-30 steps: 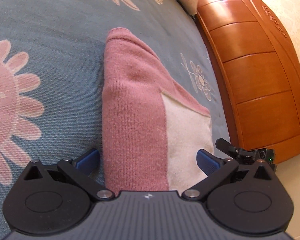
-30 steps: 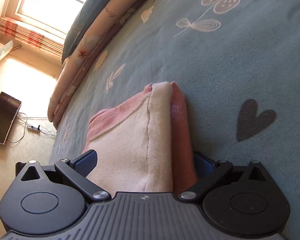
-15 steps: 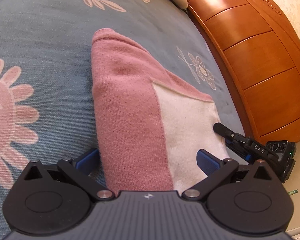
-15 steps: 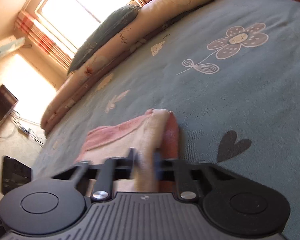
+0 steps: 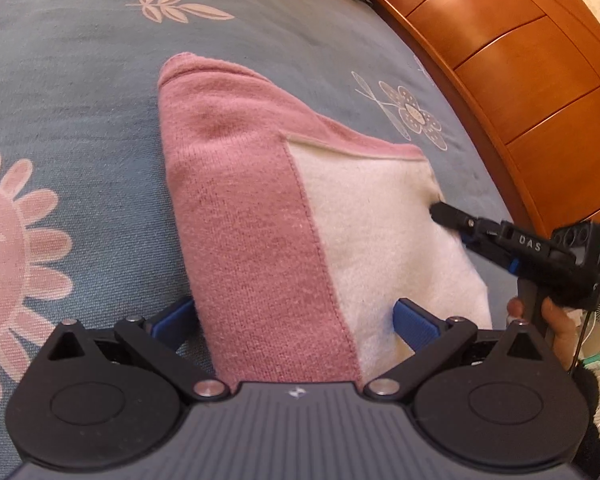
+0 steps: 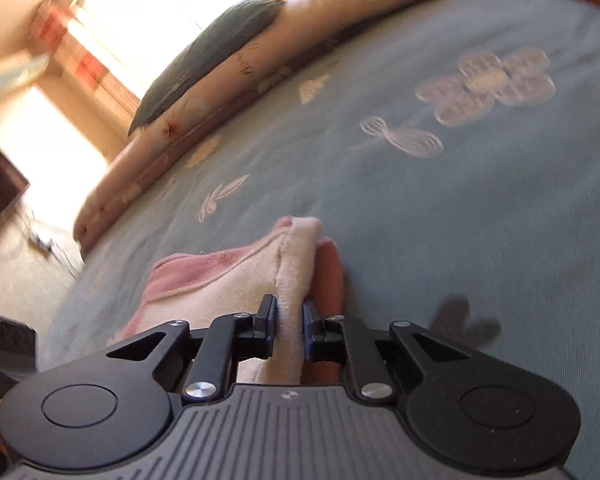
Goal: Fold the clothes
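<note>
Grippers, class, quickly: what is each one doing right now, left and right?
Left gripper: open, jaws either side of the pink and cream garment, not pressing it.
Right gripper: closed on the garment's cream edge.

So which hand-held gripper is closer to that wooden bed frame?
Right. The right hand-held gripper pinches the garment on the side towards the wooden bed frame; the left one sits farther away.

floral blue bedspread (image 5: 80, 60); wooden footboard (image 5: 532, 64); pillows (image 6: 260, 52)

Garment (image 5: 260, 216) on bedspread (image 5: 80, 92), beside headboard (image 5: 520, 60)
</note>
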